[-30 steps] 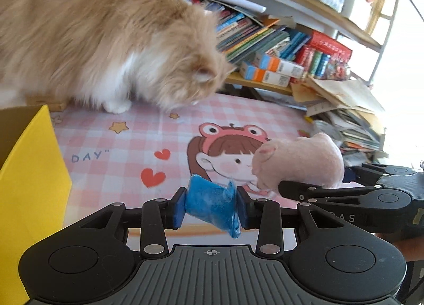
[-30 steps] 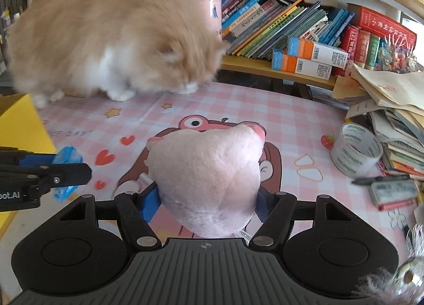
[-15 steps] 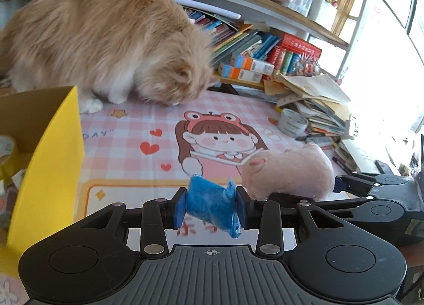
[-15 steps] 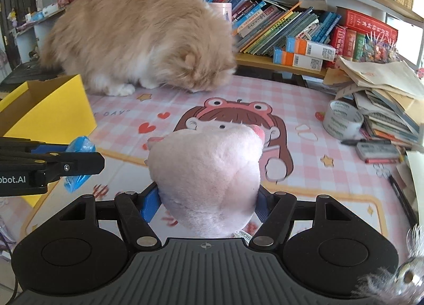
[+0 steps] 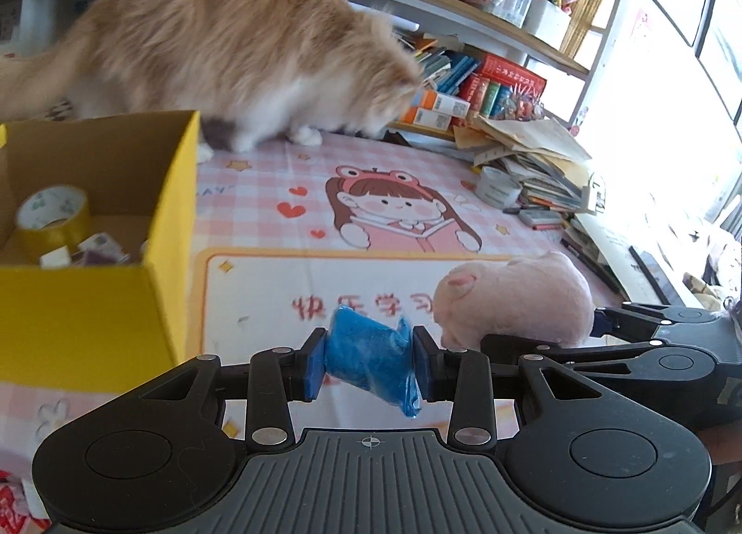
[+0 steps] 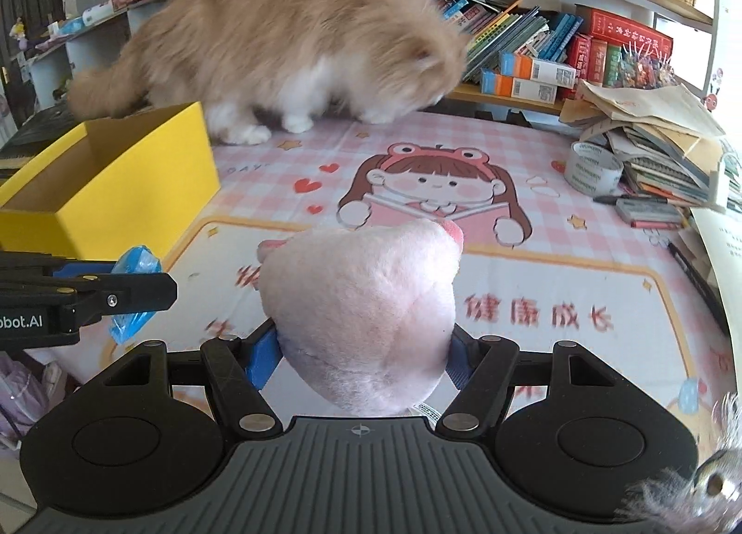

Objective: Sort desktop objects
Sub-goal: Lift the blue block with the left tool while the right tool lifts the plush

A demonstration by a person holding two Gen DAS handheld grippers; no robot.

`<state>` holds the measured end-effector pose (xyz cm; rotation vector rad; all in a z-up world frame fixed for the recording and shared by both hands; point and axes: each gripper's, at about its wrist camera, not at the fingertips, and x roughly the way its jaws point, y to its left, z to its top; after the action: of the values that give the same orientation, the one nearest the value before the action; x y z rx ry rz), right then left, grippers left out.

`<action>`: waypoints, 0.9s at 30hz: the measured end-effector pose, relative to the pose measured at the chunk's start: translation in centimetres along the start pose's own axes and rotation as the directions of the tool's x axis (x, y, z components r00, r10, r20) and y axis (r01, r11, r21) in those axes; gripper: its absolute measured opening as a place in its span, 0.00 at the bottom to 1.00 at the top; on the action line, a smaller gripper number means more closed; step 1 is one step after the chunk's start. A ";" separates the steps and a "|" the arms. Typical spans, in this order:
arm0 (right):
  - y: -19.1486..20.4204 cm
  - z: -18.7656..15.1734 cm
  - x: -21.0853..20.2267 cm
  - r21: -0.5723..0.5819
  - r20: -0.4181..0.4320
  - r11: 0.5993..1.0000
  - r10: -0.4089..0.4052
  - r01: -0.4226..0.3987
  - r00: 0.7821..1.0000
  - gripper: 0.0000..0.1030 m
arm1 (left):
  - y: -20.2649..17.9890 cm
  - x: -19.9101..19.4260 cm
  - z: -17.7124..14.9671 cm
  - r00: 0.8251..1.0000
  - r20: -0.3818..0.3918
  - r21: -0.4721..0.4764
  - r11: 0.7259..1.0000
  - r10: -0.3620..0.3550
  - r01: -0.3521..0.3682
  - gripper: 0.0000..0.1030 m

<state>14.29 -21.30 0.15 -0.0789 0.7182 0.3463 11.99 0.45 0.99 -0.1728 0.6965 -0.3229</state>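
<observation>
Left gripper (image 5: 368, 364): we hold a crumpled blue packet (image 5: 371, 360) pinched between the two blue pads, jaws narrow, the packet carried clear of the mat and just right of the yellow box's near corner.
Why that grip: the packet is soft and slack; we judge a squeeze across its middle is what keeps it from sliding out on the way over.
Right gripper (image 6: 366, 350): we clamp a pink plush pig (image 6: 359, 316) at its narrow lower end, jaws about half apart, the bulk of the toy standing up above the pads.
Where the pig is: aloft over the printed desk mat (image 6: 556, 265), well to the right of the yellow box, with the left gripper between the two.
Yellow box (image 5: 171, 218): open-topped, at the mat's left edge; inside it we see a roll of brown tape (image 5: 53, 221) and a few small items, so we take it as the sorting bin.
Step in hand: by our reading, both loads are bound for the yellow box, the packet nearer to it.
Cat (image 5: 222, 42): a ginger-and-white cat stands on the mat just behind the yellow box, head low towards the bookshelf.
Risk: we judge the cat could step into the drop path.
Still out: a clear tape roll (image 6: 593, 167) lies far right of the yellow box, beside stacked papers.
</observation>
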 end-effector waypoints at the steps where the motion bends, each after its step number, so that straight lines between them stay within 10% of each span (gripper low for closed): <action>1: 0.5 -0.4 -0.5 0.002 0.000 1.000 -0.001 0.001 1.000 0.64 | 0.1 -0.5 -0.3 1.000 -0.002 0.002 1.000 -0.002 0.002 0.35; 27: 10.6 -7.0 -6.0 0.023 -0.031 0.999 0.029 -0.028 0.999 0.64 | 4.2 -9.7 -7.6 0.999 -0.019 -0.009 1.000 0.027 -0.027 0.35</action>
<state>2.17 -14.36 -0.67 -0.0534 0.7549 0.3649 0.96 7.38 -0.03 -0.1697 0.7182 -0.2955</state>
